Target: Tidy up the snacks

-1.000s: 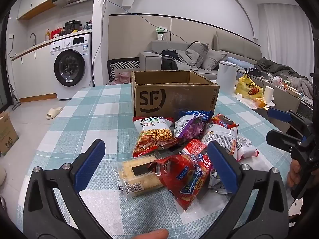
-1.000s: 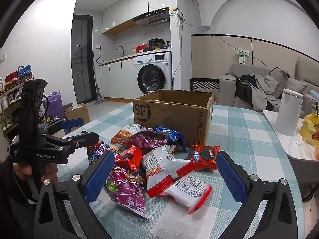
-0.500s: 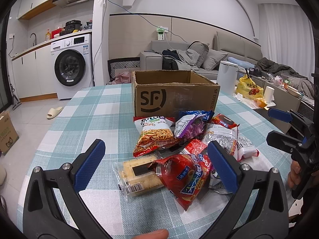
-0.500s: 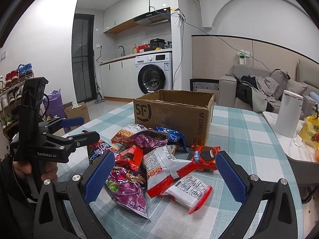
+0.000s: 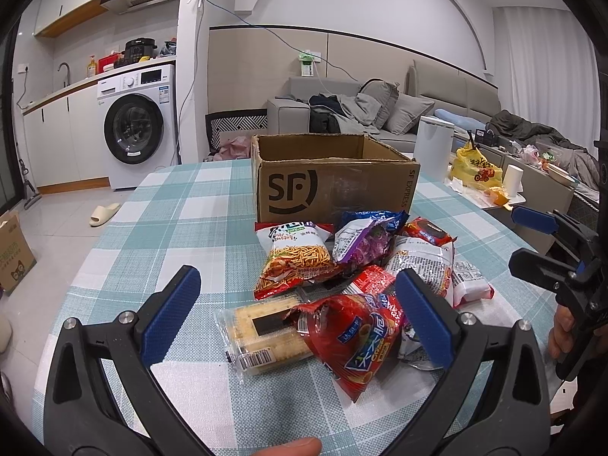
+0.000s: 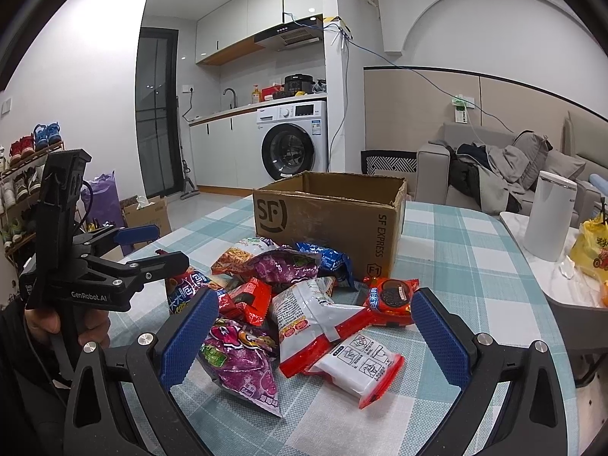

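A heap of snack packets (image 5: 357, 277) lies on the checked surface (image 5: 182, 212) just in front of the open cardboard box (image 5: 330, 178), with the left tongs (image 5: 296, 315) and right tongs (image 6: 315, 334) both spread wide and holding nothing. The packets look light, crinkly and slippery, and the biscuit pack (image 5: 262, 330) probably brittle. A pinch on a flat sealed edge, like that of the red bag (image 5: 357, 338), seems safest.

L gripper (image 5: 296, 315) open over snack pile (image 5: 357, 281), cardboard box (image 5: 334, 178) behind
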